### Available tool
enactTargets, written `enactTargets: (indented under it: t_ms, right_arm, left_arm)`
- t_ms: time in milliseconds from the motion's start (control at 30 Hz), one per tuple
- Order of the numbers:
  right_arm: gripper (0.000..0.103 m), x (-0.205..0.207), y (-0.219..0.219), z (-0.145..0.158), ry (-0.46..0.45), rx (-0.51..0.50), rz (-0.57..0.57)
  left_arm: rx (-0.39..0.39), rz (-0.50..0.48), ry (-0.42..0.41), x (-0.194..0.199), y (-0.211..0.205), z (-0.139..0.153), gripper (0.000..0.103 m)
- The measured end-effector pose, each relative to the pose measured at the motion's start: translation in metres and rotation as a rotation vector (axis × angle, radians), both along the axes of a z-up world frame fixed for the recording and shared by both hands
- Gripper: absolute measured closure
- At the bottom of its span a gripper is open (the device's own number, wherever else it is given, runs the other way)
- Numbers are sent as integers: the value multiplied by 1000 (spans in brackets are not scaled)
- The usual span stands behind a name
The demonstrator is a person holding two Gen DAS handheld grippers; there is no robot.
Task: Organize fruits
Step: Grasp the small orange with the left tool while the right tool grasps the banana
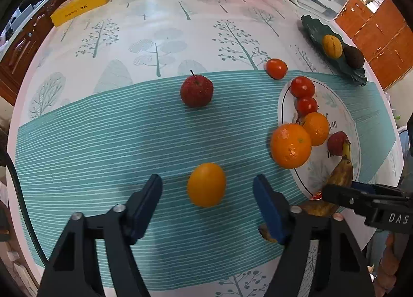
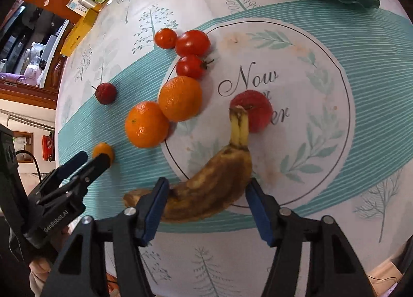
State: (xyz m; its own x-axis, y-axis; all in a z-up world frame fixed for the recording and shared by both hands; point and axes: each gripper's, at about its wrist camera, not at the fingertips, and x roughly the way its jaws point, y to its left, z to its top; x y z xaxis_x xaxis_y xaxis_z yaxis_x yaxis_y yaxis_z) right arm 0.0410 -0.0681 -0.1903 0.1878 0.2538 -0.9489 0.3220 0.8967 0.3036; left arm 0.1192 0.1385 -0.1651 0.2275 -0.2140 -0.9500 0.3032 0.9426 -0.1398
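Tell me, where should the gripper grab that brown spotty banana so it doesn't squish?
Probably the thick middle of the banana, from straight above. It lies flat, half on the white plate, so its long sides are free for the two fingers. The right gripper already straddles it there, open. The stem leans on a red fruit, so skip that end.

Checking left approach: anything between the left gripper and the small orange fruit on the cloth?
Nothing visible. The small orange fruit sits alone on the striped cloth, already between the open fingers of the left gripper, pads clear of it.
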Motion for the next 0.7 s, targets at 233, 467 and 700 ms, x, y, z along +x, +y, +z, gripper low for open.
enactTargets:
  t_ms: [233,467,700]
  right_arm:
    - [59,13,4,0,-18,-44,23]
    - [57,21,9,0,8,-88,55]
    - [58,20,15,2,-23,-135,83]
  left_arm:
    - [-9,2,44,1,-2,-10,52]
    - [4,0,50,-1,-7,-14,54]
    - [39,-19,32,2,-16,-13,74]
